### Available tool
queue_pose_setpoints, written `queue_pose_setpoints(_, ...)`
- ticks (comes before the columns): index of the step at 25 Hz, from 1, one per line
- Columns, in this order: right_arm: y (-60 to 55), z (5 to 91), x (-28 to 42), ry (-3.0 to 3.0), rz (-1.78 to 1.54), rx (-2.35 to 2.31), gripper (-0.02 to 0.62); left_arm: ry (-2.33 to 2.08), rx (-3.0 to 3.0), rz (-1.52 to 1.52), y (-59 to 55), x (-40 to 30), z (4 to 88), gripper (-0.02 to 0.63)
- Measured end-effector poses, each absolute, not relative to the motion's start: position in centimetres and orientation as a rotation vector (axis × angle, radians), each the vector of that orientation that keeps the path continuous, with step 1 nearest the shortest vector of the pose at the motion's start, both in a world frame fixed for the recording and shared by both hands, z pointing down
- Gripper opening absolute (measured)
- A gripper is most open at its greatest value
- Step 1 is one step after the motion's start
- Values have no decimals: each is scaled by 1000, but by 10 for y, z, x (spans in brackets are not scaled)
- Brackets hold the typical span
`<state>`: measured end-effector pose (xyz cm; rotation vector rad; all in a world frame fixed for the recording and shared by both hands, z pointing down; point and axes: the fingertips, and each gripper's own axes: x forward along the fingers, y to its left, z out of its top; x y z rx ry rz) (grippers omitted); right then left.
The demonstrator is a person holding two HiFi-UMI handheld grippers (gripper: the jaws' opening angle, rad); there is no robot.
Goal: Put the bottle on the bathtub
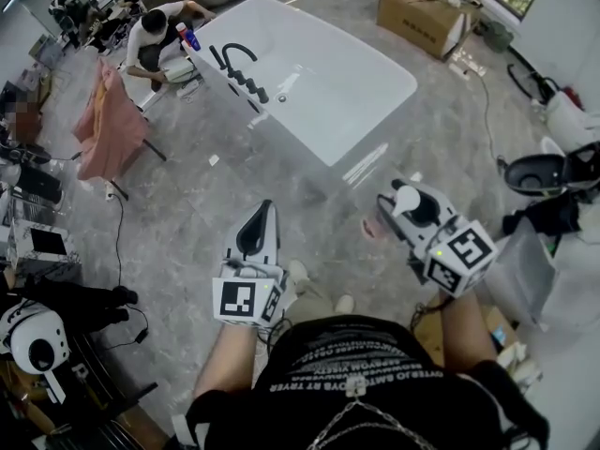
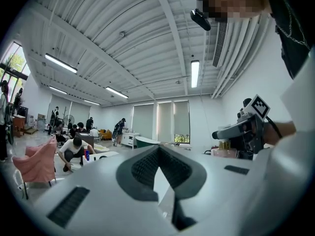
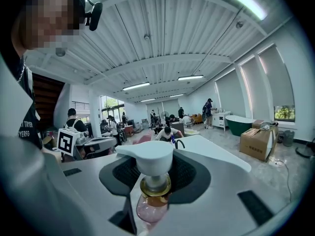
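White left tongs and right tongs, marker cubes, black printed T-shirt.

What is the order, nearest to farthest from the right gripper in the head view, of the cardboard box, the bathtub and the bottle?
1. Bottle, held in the right gripper itself.
2. Bathtub, ahead and to the left.
3. Cardboard box, farther off, top right.

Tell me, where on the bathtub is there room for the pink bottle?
The pink bottle could go on the bathtub rim, bare along its right side and near corner. The left side is crowded with the black faucet and knobs; small bottles stand by the far corner.
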<state>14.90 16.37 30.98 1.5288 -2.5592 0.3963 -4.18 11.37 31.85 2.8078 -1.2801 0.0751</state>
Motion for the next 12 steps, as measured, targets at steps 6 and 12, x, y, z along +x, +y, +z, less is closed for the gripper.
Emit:
queue_pose_setpoints(6, 145, 309, 146, -2537, 396, 1553, 141, -1251, 2822, 83, 92, -44, 319, -5)
queue_pose_setpoints(12, 118, 311, 139, -2524, 395, 1560, 141, -1236, 2818, 89, 64, -52, 324, -5)
